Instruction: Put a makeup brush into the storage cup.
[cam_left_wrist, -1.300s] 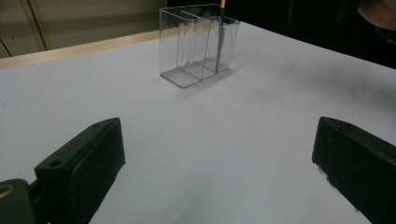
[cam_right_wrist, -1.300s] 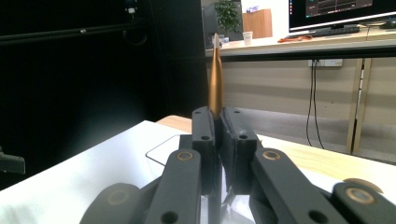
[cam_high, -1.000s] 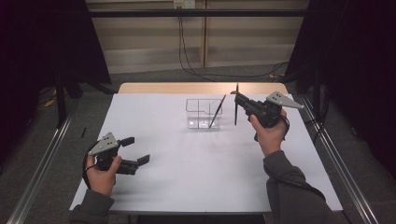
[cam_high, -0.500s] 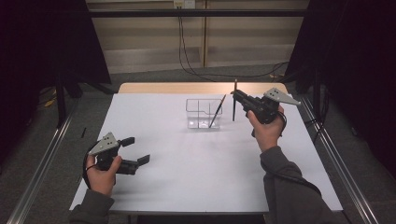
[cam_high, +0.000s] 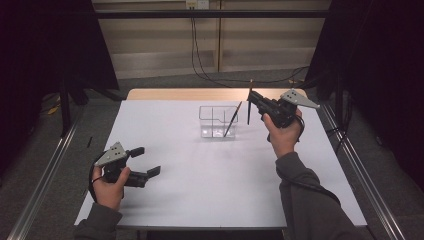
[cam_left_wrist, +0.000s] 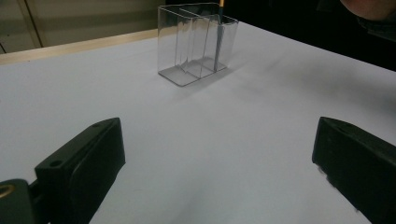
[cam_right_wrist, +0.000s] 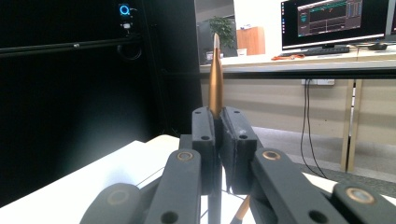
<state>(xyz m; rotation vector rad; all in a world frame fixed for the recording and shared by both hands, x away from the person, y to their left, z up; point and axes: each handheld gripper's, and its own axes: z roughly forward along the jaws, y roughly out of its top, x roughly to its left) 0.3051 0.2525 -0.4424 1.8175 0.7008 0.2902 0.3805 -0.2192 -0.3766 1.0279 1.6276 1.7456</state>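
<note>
Two grippers are in my hands. Nearest me, my left gripper (cam_high: 145, 161) rests low over the near left part of the white table (cam_high: 210, 185), its jaws spread wide with nothing but bare tabletop between them (the left gripper view shows the gap plainly). Farther out and to the right, my right gripper (cam_high: 251, 97) is held up above the table, jaws pressed together on a thin brown brush (cam_right_wrist: 215, 70), which stands upright in the pinch with its pointed end up. Just beside it, toward the middle of the table, stands the clear divided holder (cam_high: 217, 121), with a second brush (cam_high: 232, 120) leaning in its right compartment.
</note>
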